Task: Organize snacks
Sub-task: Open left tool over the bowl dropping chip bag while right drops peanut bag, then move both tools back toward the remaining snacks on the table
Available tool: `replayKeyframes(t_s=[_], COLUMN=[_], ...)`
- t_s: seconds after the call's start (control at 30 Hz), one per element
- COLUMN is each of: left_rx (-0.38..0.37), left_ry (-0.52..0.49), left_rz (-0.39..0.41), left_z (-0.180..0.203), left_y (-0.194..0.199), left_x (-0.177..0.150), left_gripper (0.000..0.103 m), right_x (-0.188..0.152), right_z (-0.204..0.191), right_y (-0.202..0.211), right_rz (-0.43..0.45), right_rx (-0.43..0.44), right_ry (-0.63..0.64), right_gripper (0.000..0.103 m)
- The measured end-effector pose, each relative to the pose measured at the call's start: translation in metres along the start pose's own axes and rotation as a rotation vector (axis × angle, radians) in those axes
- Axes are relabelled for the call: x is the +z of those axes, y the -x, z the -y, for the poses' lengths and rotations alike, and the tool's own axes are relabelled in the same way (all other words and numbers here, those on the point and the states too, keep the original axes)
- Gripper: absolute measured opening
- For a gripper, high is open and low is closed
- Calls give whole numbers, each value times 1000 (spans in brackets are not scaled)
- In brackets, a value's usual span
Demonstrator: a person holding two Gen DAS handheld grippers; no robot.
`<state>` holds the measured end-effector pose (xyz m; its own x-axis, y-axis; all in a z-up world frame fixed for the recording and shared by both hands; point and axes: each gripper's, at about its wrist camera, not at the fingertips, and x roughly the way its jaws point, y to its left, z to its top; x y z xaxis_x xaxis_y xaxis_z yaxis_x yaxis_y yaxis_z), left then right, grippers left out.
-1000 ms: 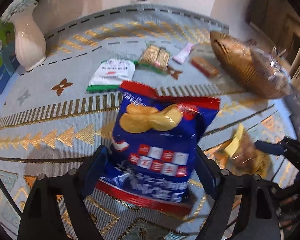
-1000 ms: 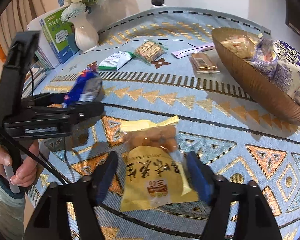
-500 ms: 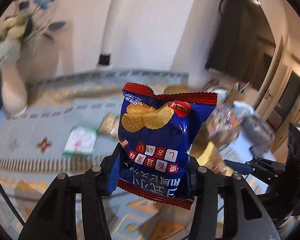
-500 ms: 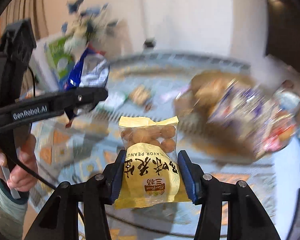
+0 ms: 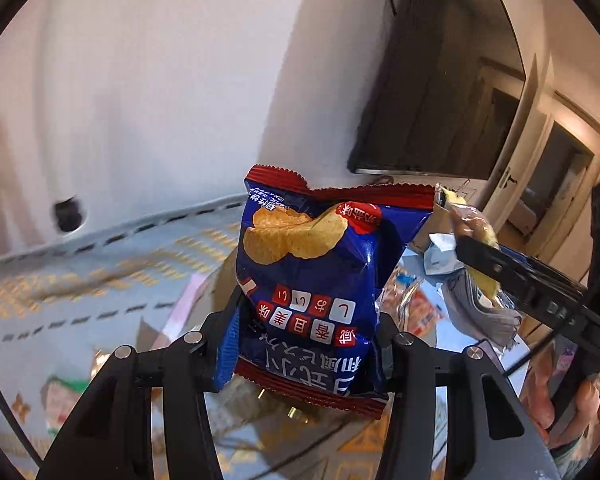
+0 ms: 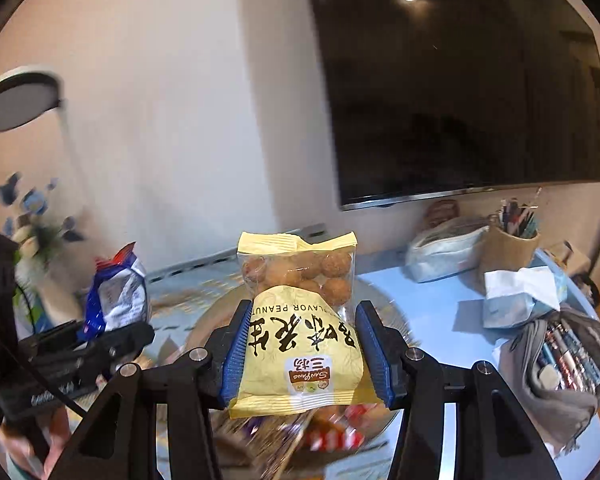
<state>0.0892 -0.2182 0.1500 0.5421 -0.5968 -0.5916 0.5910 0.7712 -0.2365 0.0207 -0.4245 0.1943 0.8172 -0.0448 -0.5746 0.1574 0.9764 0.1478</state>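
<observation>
A blue and red chip bag (image 5: 312,292) stands upright in the air, with my left gripper (image 5: 306,344) shut on its lower half. My right gripper (image 6: 306,354) is shut on a yellow bag of coated peanuts (image 6: 300,320), held up over a blurred basket of snacks (image 6: 320,436). In the right wrist view the left gripper (image 6: 112,340) with the chip bag (image 6: 118,292) shows at the left. In the left wrist view the peanut bag (image 5: 472,236) in the right gripper shows at the right edge. Both bags hang well above the patterned tablecloth (image 5: 80,272).
A dark wall screen (image 6: 460,80) fills the upper right. Beyond the cloth the light blue table (image 6: 432,304) carries a pen cup (image 6: 508,240), a pale pouch (image 6: 444,252), a tissue pack (image 6: 520,296) and an open grey pencil case (image 6: 564,364). A flower vase (image 6: 36,264) stands far left.
Both grippers closed on their bags where they lay on the cloth, then lifted them up and swung toward the right, so the wall and screen now fill the views.
</observation>
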Motion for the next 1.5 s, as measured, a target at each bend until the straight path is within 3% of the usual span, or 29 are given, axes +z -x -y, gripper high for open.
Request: replayKeyframes(t_s=[0.13, 0.23, 0.3, 0.33, 0.47, 0.63, 0.77, 1.13, 1.5], left_rx=[-17, -30, -22, -22, -41, -39, -2, 132, 206], left_ry=[-9, 10, 25, 33, 81, 150, 159, 218, 296], left_rz=[-34, -48, -50, -48, -52, -17, 50, 209, 211], left_z=[11, 16, 15, 12, -4, -24, -38, -98, -143], left_y=[-30, -47, -55, -58, -53, -24, 21, 149, 211], left_x=[13, 16, 17, 17, 12, 5, -4, -44, -99], left_gripper=[47, 54, 72, 80, 80, 80, 80, 80, 80], right_x=[12, 18, 19, 19, 15, 9, 2, -27, -60], right_z=[18, 25, 27, 27, 28, 27, 8, -95, -179], right_y=[-24, -40, -48, -50, -39, -25, -7, 30, 33], right_rz=[-28, -41, -56, -63, -31, -23, -22, -30, -103], right_rx=[6, 12, 1, -3, -32, -14, 23, 177, 266], right_ry=[-41, -57, -49, -40, 0, -10, 9, 127, 214], right_gripper=[50, 52, 78, 82, 82, 82, 82, 82, 82])
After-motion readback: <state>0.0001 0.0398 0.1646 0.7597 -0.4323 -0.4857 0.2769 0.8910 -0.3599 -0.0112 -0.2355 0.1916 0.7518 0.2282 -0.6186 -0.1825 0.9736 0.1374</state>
